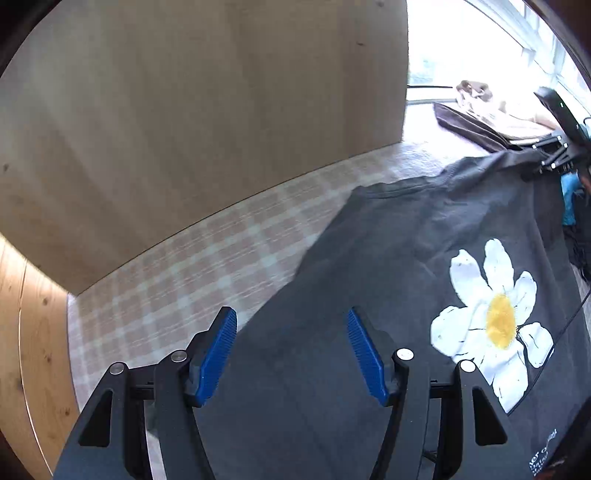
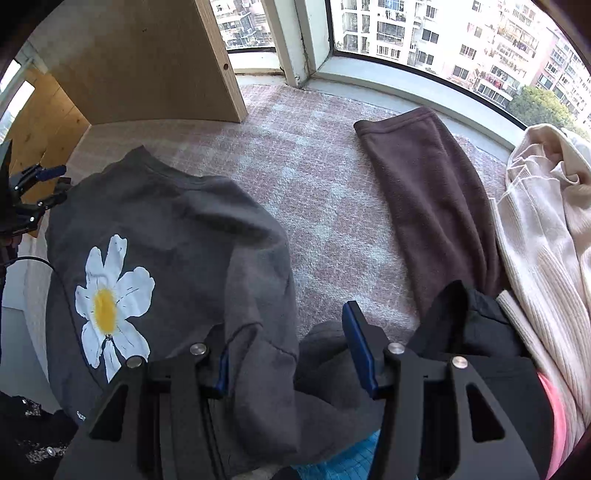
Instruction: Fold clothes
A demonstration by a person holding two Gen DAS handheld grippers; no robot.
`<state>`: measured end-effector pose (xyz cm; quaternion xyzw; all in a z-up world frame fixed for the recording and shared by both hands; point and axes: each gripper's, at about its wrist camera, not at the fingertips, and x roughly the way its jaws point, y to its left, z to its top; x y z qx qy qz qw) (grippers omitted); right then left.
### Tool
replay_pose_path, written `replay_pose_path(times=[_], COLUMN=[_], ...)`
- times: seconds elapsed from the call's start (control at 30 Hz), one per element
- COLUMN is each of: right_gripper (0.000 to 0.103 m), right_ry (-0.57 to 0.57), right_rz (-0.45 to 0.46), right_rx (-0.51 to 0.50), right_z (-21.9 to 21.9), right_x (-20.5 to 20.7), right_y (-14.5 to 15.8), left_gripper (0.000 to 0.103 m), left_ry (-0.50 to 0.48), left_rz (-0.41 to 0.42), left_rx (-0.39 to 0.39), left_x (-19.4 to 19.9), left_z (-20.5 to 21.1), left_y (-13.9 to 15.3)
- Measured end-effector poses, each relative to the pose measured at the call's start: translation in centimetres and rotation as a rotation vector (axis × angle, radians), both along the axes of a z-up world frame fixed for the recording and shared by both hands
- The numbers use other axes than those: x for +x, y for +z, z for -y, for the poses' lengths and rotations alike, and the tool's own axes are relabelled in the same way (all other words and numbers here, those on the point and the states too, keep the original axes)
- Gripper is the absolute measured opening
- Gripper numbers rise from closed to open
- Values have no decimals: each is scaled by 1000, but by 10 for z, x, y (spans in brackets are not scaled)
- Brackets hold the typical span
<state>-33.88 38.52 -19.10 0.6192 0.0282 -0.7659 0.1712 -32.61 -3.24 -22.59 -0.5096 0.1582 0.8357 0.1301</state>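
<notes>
A dark grey T-shirt [image 1: 388, 236] with a white and yellow daisy print [image 1: 491, 321] lies on the pink checked cloth [image 1: 177, 280]. My left gripper [image 1: 291, 354] is open just above the shirt's left part, its blue pads wide apart with nothing gripped. In the right wrist view the same shirt [image 2: 166, 229] shows its daisy [image 2: 110, 299] on the left. My right gripper [image 2: 290, 356] is open, and a bunched fold of the grey shirt lies between its fingers, partly covering the left pad. The right gripper [image 1: 554, 155] also shows at the shirt's far corner in the left wrist view.
A wooden panel [image 2: 147, 62] stands at the back left. A folded brown fleece [image 2: 432, 195], a cream knit sweater [image 2: 546, 229] and a black garment [image 2: 469, 317] lie to the right. A window [image 2: 424, 33] runs along the far edge.
</notes>
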Motion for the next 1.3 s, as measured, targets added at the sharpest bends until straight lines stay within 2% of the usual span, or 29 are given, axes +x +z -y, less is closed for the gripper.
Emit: replay_pose_path(times=[0.1,0.3,0.37,0.43,0.47,0.5,0.57,0.63,0.7,0.83,0.97,1.07,1.17,1.2,1.27,1.3], right_gripper=[50,50,50,50,50,50,50,50,50,50,50,50,50,49,30,8], right_ry=[14,78,105,111,122,133,159,162,170,219,275,325,357,349,322,308], right_rz=[28,112,114,96,69,41,-29,-48,-42,-83,-108,-97,-80,-67,-27,-9], right_rx=[-2,-23,-110,-224,-222,-216,-110,-17,30,110,194,221,228,214,144,111], right_z=[7,29,34,31,28,25,16,-4,-23,-44,-46,-38,-34,-34,-37,-39], right_x=[-7,-16,-8,2,8,14,27,34,43,59,60,51,42,38,30,27], right_y=[-7,-27,-16,6,16,26,40,42,37,27,12,-6,-21,-24,-25,-25], left_gripper=[60,60,60,60,60,60,60,60,60,60,60,58,54,49,48,48], left_ry=[-87,-83,-90,-124,-155,-189,-283,-381,-476,-574,-606,-588,-549,-537,-520,-518], left_rz=[12,57,49,41,39,38,33,28,16,14,45,82,99,104,107,105], left_rx=[1,-68,-39,31,65,97,124,139,124,77,59,52,46,49,51,48], left_x=[-18,-57,-55,-46,-40,-35,-24,-15,-10,-22,-48,-67,-81,-83,-85,-85], left_z=[-37,-56,-61,-72,-81,-92,-123,-156,-195,-255,-292,-304,-302,-299,-293,-291], left_y=[-9,-33,-27,-14,-6,1,13,22,23,11,-10,-26,-35,-37,-40,-42])
